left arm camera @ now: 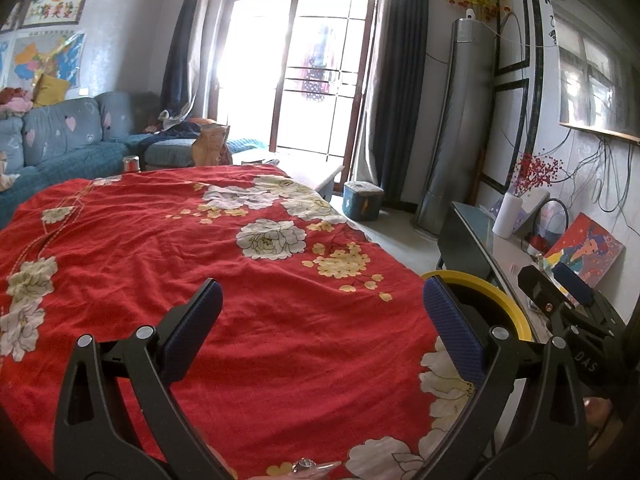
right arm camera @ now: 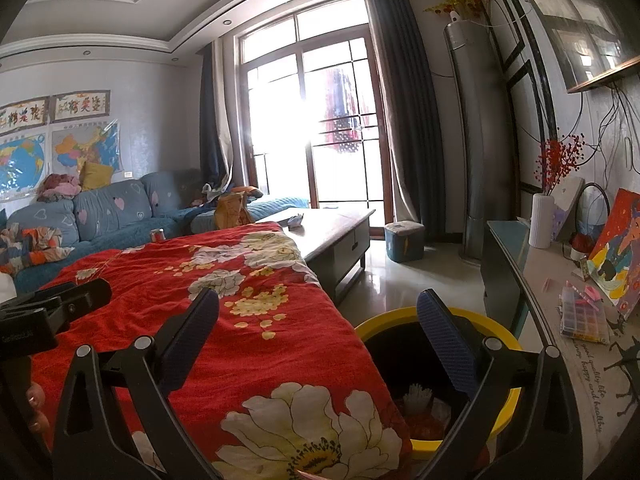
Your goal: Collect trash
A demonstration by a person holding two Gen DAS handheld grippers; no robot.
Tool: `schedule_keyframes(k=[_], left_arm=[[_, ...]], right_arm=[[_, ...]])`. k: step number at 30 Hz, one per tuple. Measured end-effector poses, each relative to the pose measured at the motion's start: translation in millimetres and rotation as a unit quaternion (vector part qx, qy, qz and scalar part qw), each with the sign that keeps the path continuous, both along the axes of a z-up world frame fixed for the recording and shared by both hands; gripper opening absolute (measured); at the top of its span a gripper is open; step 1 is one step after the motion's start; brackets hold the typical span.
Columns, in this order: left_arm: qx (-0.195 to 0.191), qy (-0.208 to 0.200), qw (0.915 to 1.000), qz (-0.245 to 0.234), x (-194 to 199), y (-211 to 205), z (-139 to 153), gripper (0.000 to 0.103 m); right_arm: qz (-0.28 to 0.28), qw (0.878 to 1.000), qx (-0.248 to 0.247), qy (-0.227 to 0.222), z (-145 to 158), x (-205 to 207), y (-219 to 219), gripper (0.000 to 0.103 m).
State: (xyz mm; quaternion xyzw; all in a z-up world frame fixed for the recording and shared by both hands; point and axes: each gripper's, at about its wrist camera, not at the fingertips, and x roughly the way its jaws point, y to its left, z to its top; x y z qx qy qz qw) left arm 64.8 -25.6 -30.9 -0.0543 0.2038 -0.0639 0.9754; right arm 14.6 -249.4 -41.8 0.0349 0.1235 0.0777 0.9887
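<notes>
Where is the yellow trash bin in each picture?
Left wrist view: the yellow trash bin sits at the lower right, past the edge of the red flowered cloth, partly hidden behind the left gripper.
Right wrist view: the bin is at the bottom, right of centre, with trash inside, under the right gripper.
Shared landmark: the tall grey air conditioner by the window.

Table, covered by red floral cloth (right arm camera: pixel 224 320); nothing else visible on the cloth. Wooden coffee table (right arm camera: pixel 336 232) behind: crumpled paper (right arm camera: pixel 296 220). Tiled floor (right arm camera: pixel 400 276): yellow-rimmed bin (right arm camera: pixel 372 326) beside the cloth, blue stool (right arm camera: pixel 404 240) near the window.
</notes>
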Motion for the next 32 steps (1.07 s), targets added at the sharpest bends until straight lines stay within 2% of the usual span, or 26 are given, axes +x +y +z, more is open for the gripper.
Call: schedule_keyframes(k=[13, 16, 18, 21, 24, 27, 28, 29, 31, 32], left_arm=[[0.009, 0.015, 0.9998, 0.009, -1.8, 3.2, -8.9, 0.092], [0.002, 0.022, 0.9996, 0.015, 1.9, 8.7, -8.1, 0.092], [-0.007, 0.030, 0.9992, 0.025, 5.3, 18.3, -5.1, 0.092], [-0.004, 0.031, 0.9983, 0.048, 4.4, 39.8, 2.5, 0.092], [0.007, 0.039, 0.9941, 0.101, -8.1, 96.5, 9.6, 0.092], [0.004, 0.059, 0.9799, 0.191, -23.6, 174.8, 10.3, 0.092], [0.003, 0.075, 0.9689, 0.236, -30.9, 212.3, 7.8, 0.092], [0.001, 0.090, 0.9553, 0.282, -39.5, 250.8, 4.5, 0.092], [-0.004, 0.110, 0.9312, 0.348, -55.3, 314.8, -4.6, 0.092], [-0.006, 0.131, 0.9149, 0.382, -62.5, 349.0, -12.3, 0.092]], right_arm=[[0.002, 1.000, 0.001, 0.001, 1.7, -0.4, 0.0, 0.096], [0.016, 1.000, 0.000, -0.004, 3.3, -2.7, 5.0, 0.096], [0.039, 0.999, 0.001, 0.000, 8.3, -0.6, 15.2, 0.096], [0.083, 0.996, 0.023, 0.035, 17.8, 9.6, 41.5, 0.096], [0.126, 0.990, 0.032, 0.055, 30.9, 17.5, 83.9, 0.096], [0.197, 0.976, 0.040, 0.078, 44.0, 25.5, 154.9, 0.096], [0.215, 0.972, 0.038, 0.090, 46.0, 28.3, 175.1, 0.096], [0.250, 0.960, 0.038, 0.120, 45.1, 33.7, 217.4, 0.096], [0.289, 0.943, 0.034, 0.162, 41.3, 38.8, 273.6, 0.096], [0.315, 0.929, 0.022, 0.191, 33.9, 41.7, 316.2, 0.096]])
